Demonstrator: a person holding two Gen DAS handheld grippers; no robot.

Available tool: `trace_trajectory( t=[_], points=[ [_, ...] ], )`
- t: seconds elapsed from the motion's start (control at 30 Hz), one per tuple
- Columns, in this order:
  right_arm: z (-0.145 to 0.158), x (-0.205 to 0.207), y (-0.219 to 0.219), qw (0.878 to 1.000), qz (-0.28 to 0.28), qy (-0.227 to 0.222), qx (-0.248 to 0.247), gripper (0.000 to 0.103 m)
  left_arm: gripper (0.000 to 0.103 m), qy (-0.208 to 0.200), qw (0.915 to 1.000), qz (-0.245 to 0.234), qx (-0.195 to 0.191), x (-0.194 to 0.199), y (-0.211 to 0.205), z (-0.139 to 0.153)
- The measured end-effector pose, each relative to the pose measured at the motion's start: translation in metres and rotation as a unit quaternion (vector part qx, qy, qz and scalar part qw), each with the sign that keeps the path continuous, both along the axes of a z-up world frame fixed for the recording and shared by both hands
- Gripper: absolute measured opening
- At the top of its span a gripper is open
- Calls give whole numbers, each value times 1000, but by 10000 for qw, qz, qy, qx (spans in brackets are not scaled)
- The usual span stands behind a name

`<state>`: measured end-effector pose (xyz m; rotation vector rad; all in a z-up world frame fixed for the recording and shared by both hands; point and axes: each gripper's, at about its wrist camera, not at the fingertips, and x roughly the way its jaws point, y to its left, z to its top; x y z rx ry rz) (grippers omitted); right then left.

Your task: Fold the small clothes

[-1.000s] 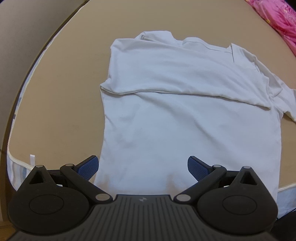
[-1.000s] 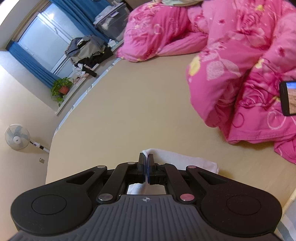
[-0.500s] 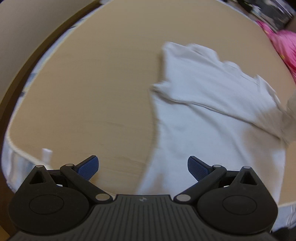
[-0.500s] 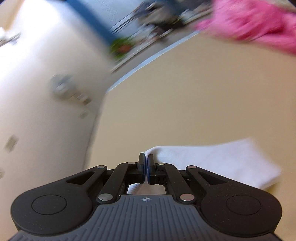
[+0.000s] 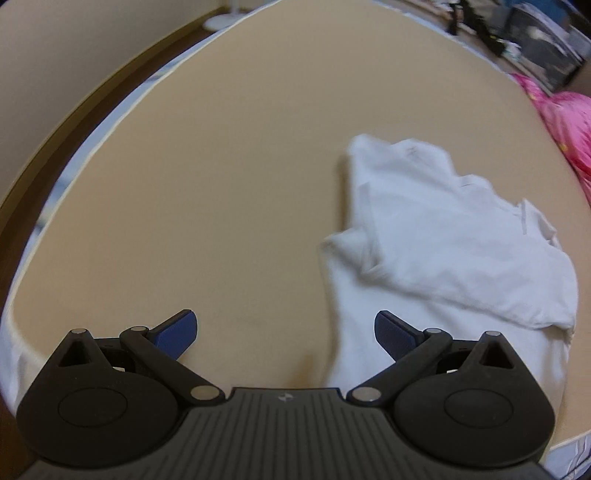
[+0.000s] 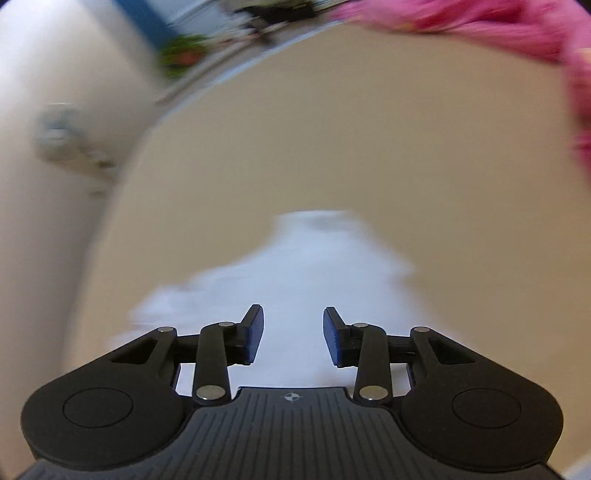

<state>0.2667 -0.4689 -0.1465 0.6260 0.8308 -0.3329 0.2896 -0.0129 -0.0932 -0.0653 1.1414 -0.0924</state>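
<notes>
A white T-shirt (image 5: 436,236) lies on the tan bed sheet (image 5: 221,166), right of centre in the left wrist view, with its upper part folded over the body. My left gripper (image 5: 284,332) is open and empty, above the sheet at the shirt's left edge. In the blurred right wrist view the same shirt (image 6: 306,273) lies straight ahead. My right gripper (image 6: 293,338) is open just above it, holding nothing.
A pink floral duvet (image 5: 565,122) lies at the far right of the bed and shows along the top right in the right wrist view (image 6: 498,26). The bed's left edge (image 5: 74,147) drops to a dark floor. A fan (image 6: 59,136) stands by the wall.
My right gripper has opened and let go of the shirt fold it was shut on. My left gripper has swung left, so the shirt now sits to its right.
</notes>
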Motion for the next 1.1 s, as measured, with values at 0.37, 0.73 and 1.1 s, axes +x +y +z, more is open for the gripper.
trace_trajectory(
  t=[0.37,0.73,1.1],
  points=[
    [-33,37,-50,9992,-170,-358,81,38,102,26,9920,-799,979,68,-109,-24],
    [-65,134,-52,9981,434,424,39,5,102,299,9836,-1163,1343,85,-138,-65],
    [-64,69,-109,9965,-26,-170,820,45,102,307,9866,-980,1269,100,-131,-78]
  ],
)
